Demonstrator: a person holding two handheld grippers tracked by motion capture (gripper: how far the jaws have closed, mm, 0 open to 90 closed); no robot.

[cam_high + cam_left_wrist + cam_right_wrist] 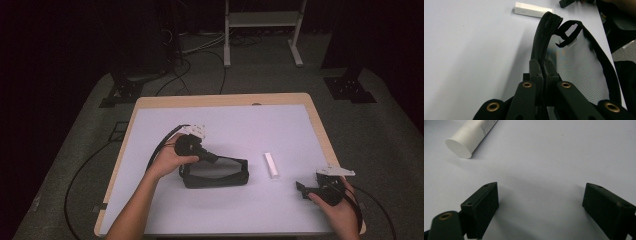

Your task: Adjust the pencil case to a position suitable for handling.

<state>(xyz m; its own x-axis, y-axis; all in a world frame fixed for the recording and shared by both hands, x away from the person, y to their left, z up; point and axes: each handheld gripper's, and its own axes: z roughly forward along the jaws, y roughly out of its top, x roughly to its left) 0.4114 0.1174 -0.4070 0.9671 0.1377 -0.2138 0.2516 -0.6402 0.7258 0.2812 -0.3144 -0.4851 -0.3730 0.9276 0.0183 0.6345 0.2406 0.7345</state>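
In the high view, a black fabric pouch with a mesh side [215, 173] lies near the middle of the pale lilac table top with a light wooden rim [320, 131]. The left gripper [214, 158], held in the person's left hand [172, 159], reaches from the left onto the pouch's far upper edge, its black cable looping away to the left. To the right of the pouch, apart from it, lies a small white plastic tube [272, 165], its length running near to far. Farther right, at the table's near right edge, the right hand [340, 205] holds the right gripper [302, 189] low over the bare surface, well apart from both pouch and tube.

In the left gripper view, the jaws are pressed together on the pouch's zipped edge [541, 47], which rises in an arc from between the pads; the mesh panel [579, 67] spreads to the right. The white tube [532, 10] lies beyond on the table.

In the right gripper view, the two black jaws stand wide apart with nothing between them, above the bare table. The tube's capped end [459, 148] lies at the upper left, clear of the jaws.
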